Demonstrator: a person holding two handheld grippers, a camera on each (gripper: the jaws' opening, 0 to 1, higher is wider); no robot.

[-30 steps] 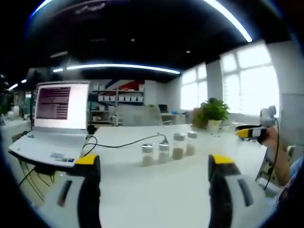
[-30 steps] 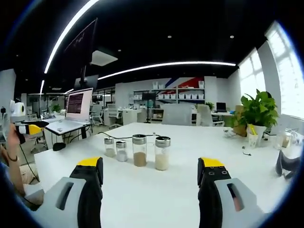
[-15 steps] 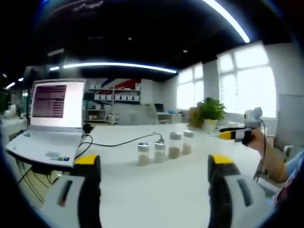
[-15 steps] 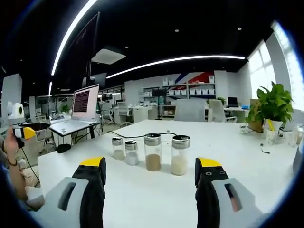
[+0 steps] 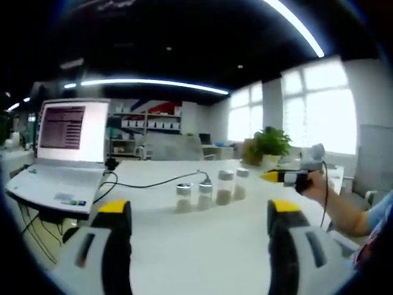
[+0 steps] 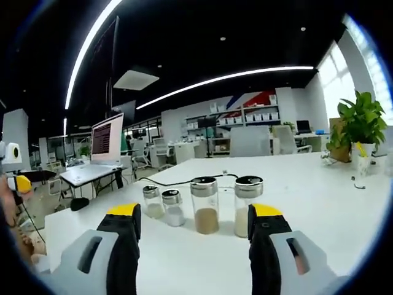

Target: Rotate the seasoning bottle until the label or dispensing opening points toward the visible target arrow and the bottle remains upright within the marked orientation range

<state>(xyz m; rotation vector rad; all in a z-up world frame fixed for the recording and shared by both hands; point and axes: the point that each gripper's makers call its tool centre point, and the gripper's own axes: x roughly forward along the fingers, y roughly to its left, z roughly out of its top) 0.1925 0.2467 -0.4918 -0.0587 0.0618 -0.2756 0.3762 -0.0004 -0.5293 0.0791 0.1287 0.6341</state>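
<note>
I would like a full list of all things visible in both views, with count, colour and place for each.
seasoning bottles: four, clear glass with silver caps, in a row on the table; two small, two tall, holding brown or white powder.
table: one, white, under the bottles.
laptop: one, white, open, on the table's edge beside the bottles.
cable: one, black, running from the laptop toward the bottles.
potted plant: one, green, on the far side of the table.
shelves: white, on the back wall.
left tool: grey with yellow tips, open, short of the bottles.
right tool: same colours, open, close to the tall bottles.
</note>
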